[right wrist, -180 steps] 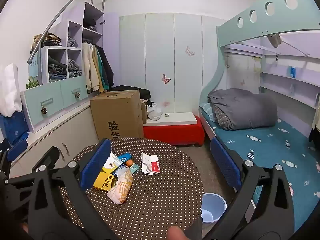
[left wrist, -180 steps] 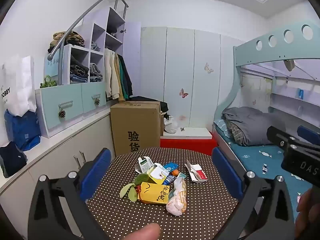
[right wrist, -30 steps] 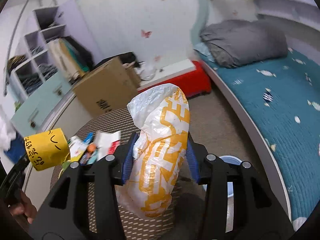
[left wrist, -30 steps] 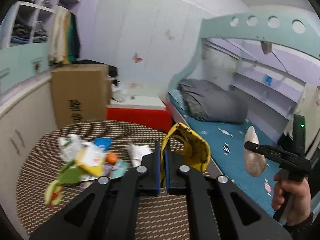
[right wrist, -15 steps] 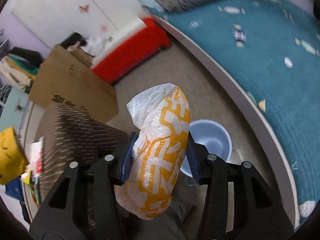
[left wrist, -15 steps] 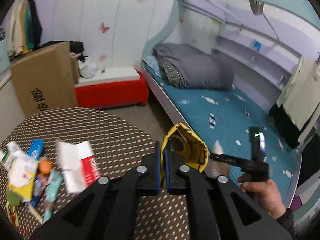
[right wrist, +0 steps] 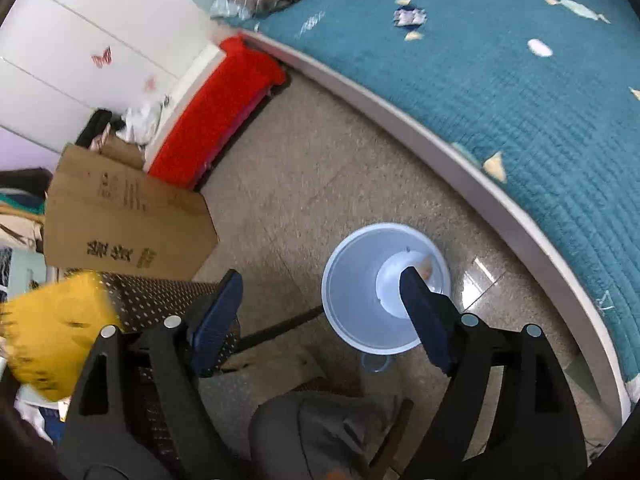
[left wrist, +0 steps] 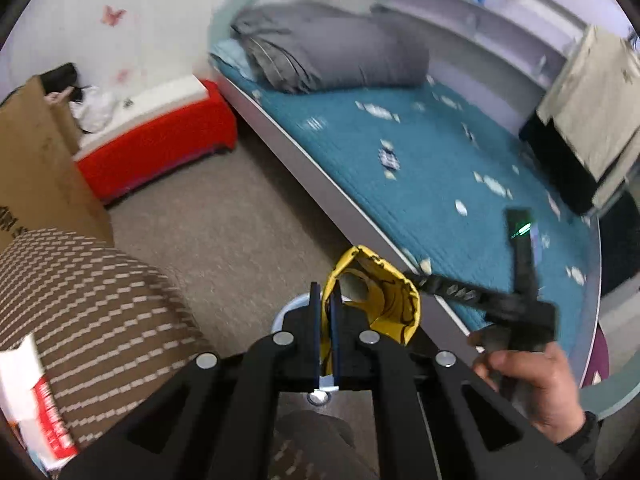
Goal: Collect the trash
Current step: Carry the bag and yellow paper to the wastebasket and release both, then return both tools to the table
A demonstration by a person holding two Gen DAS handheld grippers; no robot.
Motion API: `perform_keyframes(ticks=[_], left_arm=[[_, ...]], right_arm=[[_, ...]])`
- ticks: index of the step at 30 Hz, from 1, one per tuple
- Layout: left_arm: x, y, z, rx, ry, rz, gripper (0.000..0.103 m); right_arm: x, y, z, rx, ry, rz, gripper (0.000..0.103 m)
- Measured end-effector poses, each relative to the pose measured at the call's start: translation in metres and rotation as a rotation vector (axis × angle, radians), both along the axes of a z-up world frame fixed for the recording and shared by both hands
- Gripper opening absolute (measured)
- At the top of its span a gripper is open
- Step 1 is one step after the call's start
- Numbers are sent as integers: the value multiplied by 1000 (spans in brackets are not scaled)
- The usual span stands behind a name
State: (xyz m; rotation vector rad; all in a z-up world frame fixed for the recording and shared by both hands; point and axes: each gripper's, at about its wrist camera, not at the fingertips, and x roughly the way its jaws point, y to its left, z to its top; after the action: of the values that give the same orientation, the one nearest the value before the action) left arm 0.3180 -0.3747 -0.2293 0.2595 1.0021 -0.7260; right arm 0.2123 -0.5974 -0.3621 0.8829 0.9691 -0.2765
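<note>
My left gripper (left wrist: 326,304) is shut on a crumpled yellow paper bag (left wrist: 384,300), held just above the rim of a pale blue bin (left wrist: 285,314) on the floor. In the right wrist view the same yellow bag (right wrist: 52,332) is a blur at the left edge. My right gripper (right wrist: 319,280) hangs over the bin (right wrist: 352,280) with its jaws opening and nothing between them. A beige and orange scrap (right wrist: 426,266) shows at the bin's bottom, partly hidden by the right finger. The left wrist view shows the right gripper (left wrist: 460,292) in a hand (left wrist: 532,380).
The round table with its brown dotted cloth (left wrist: 80,288) is at the left, with a white and red paper (left wrist: 36,400) on it. A cardboard box (right wrist: 120,232) and a red bench (right wrist: 216,112) stand beyond. The bed's edge (right wrist: 460,156) curves close past the bin.
Both hands swung down from the table to the bin. The right gripper opened and the white and orange plastic bag left its jaws. The left stayed shut on the yellow bag.
</note>
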Motion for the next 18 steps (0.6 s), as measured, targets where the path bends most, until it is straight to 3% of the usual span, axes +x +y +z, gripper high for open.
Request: perform_keyframes(ticks=[4,6,7,8,14,18], left_arm=[[7,-27,-25,60,53,-64,7],[9,-36,-33,98,61,-74,37],[12,-37,-36,103,61,-56,77],[14,-36,-35,98,47,-32,96],[16,-19,-16,67,18,29,95],[7,2,6,37,-22,61,96]], right_arm=[[-15,-5,27,-36,-51,-23,83],[-21,-8,37,-51,-73,-29,84],[-23,-8,43,-57,-85,-32,84],[-24,-8,50,-64,-97,-36,85],[-37,3,77,-107,-138,-39,96],[-42,17,95,-160,-169,-45,97]])
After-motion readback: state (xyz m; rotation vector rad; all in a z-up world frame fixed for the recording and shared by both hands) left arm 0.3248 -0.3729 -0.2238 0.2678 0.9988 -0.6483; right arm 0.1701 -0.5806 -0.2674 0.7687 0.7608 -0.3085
